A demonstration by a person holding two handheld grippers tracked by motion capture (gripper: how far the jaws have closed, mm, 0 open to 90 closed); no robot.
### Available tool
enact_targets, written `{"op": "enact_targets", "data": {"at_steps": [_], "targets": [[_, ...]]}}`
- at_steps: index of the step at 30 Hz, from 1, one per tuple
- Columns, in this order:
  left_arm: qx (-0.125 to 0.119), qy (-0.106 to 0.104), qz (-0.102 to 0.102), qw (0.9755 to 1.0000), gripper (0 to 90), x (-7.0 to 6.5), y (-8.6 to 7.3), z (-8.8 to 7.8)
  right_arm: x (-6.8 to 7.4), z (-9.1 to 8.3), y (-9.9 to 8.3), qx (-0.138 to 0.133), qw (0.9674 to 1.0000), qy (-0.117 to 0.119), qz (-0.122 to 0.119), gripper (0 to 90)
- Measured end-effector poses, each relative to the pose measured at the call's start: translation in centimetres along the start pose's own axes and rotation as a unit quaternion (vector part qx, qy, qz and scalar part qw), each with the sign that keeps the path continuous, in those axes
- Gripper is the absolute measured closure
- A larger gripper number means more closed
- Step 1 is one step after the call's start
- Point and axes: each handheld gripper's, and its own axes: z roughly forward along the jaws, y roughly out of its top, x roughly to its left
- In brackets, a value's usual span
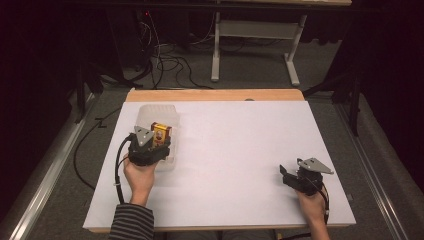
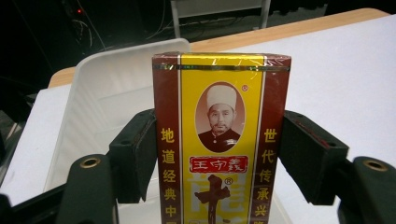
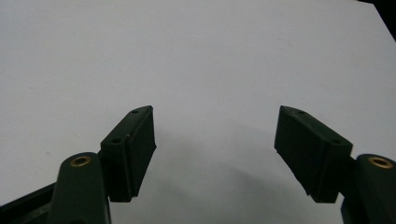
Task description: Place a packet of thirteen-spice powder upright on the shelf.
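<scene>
A yellow and dark red box (image 2: 219, 140) with a portrait and Chinese characters stands upright between my left gripper's black jaws, which press on both its sides. In the high view the box (image 1: 161, 134) is held by the left gripper (image 1: 159, 141) over a clear plastic bin (image 1: 156, 114) at the table's left. That bin (image 2: 107, 88) lies just behind and below the box in the left gripper view. My right gripper (image 1: 286, 172) rests near the table's front right, and in its own view the right gripper (image 3: 215, 144) has its jaws wide apart over bare white tabletop.
The white table (image 1: 235, 150) has a wooden strip (image 1: 215, 95) along its far edge. Beyond it stand a white metal frame (image 1: 255, 45) and loose cables (image 1: 170, 60) on the grey floor. A striped sleeve (image 1: 131, 222) comes in at the bottom left.
</scene>
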Motion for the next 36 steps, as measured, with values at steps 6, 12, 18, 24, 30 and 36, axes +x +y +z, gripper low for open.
{"op": "enact_targets", "data": {"at_steps": [6,12,18,24,30,36], "targets": [[0.008,0.005,0.000,1.0000,32.6,0.3,-0.6,0.1,0.0,0.0,0.0,-0.002,1.0000,-0.001,0.001,29.4],[0.013,0.009,-0.003,0.9999,32.6,0.5,-1.3,0.0,0.0,0.0,0.0,0.000,1.0000,-0.001,-0.001,29.4],[0.012,0.011,-0.007,0.9998,32.5,0.6,-1.9,-0.2,0.0,0.0,0.0,0.000,1.0000,-0.001,-0.001,29.4],[0.018,0.017,-0.003,0.9997,32.5,0.7,-2.3,-0.4,0.0,0.0,0.0,0.001,1.0000,-0.001,-0.001,29.4],[0.013,0.016,-0.008,0.9998,32.4,0.7,-2.8,-0.7,0.0,0.0,0.0,0.001,1.0000,0.000,-0.002,29.4],[0.011,0.015,-0.013,0.9998,32.3,0.9,-3.1,-1.1,0.0,0.0,0.0,0.001,1.0000,-0.001,-0.001,29.4]]}}
